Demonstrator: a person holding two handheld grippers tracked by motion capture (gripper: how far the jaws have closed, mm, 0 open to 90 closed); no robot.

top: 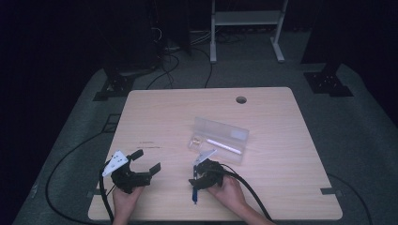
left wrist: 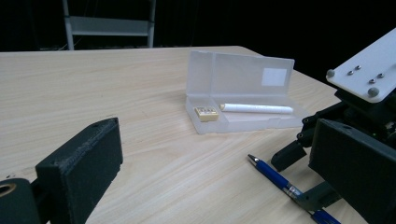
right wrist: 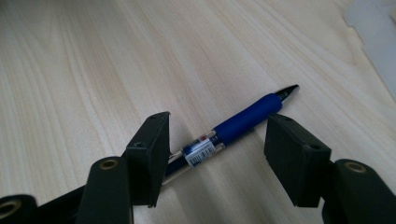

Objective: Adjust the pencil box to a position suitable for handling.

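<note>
Near the front edge of the table, slightly right of its middle, the blue pen lay flat on the wood, its tip pointing away from that edge toward the open clear case at the table's centre. Bare wood lay all around toward the left, right and far edges, with a cable hole by the far edge. The right gripper was tipped down over the pen, the hand behind it at the front edge; its jaws stood released, straddling the barrel without pressing it. The left gripper hovered near the front left corner, jaws wide apart and empty. Its own view showed a white pen and a small tan eraser inside the case; the right gripper view showed the pen's label.
</note>
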